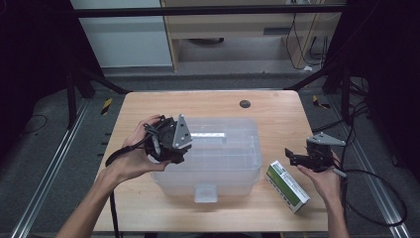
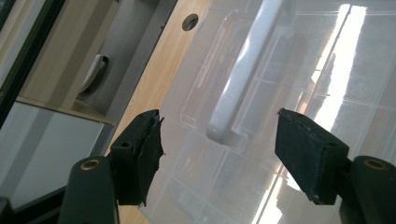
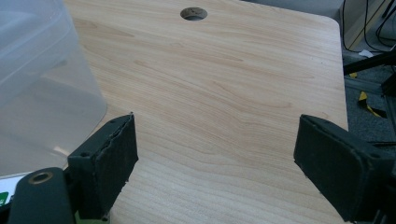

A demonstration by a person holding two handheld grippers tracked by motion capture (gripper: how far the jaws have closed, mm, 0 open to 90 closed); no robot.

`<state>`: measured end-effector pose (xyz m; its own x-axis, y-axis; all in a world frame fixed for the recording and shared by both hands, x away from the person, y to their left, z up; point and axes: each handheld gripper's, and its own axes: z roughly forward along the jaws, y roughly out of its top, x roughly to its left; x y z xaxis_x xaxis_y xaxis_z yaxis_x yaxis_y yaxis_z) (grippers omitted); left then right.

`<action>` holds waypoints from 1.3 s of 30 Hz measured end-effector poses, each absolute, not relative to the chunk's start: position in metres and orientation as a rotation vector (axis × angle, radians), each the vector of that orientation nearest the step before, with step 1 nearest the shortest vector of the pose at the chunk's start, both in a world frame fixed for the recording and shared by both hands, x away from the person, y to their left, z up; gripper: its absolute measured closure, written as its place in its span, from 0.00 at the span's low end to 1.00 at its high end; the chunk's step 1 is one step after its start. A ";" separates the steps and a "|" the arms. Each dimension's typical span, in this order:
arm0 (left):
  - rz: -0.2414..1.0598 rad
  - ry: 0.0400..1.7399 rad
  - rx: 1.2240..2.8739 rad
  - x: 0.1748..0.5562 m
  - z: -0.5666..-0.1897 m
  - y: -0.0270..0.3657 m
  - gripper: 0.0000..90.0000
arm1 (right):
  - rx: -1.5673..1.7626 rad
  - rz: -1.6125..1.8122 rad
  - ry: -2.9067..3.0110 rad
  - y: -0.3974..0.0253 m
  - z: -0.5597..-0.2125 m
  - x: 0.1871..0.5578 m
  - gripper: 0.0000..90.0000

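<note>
left hand (image 1: pixel 136 148): enters from bottom left in high view, holds left gripper over the left end of the bin lid.
left gripper (image 1: pixel 171 141): jaws wide apart, nothing between them; grey plate on top, cable trails down toward the tabletop edge. In left gripper view (image 2: pixel 217 142) it looks down on the lid, the handle between the two jaws but farther off; touching or not cannot be told.
bin (image 1: pixel 233 168): clear plastic, lid on, sits mid tabletop, long side toward the person; a latch tab at its front middle. Divided compartments show faintly through the lid.
handle (image 2: pixel 238 77): white bar set in a recess of the lid, runs along the lid's middle; also seen in high view (image 1: pixel 208 135) just right of the left gripper.
tabletop (image 1: pixel 277 114): light wood, round cable hole (image 1: pixel 244 103) behind the bin; hole also in right gripper view (image 3: pixel 194 13).
box (image 1: pixel 287 186): green and white carton, lies flat on tabletop just right of the bin's front corner, angled, near the right hand.
right gripper (image 1: pixel 297 157): jaws spread wide, empty, hovers just above and beside the box's far end, points left toward the bin. In right gripper view (image 3: pixel 215 172) bare wood lies between the jaws, bin wall at left.
right hand (image 1: pixel 324 176): enters from bottom right, holds right gripper, cable loops off the right edge.
</note>
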<state>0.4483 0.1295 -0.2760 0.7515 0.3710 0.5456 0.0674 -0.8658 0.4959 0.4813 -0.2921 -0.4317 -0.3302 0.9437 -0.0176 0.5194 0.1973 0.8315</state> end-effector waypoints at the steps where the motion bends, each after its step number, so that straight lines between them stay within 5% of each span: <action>1: 0.917 0.328 2.503 0.448 -0.276 0.129 0.35 | 1.360 1.020 1.936 -0.292 -0.432 0.481 0.15; 39: 1.079 0.170 2.662 0.458 -0.290 0.100 0.50 | 1.357 1.015 1.950 -0.291 -0.433 0.482 0.16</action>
<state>0.4577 0.1004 -0.2901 0.7170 0.2051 0.6662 0.0094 -0.9585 0.2850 0.4818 -0.2911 -0.4331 -0.3386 0.9408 -0.0180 0.5249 0.2048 0.8262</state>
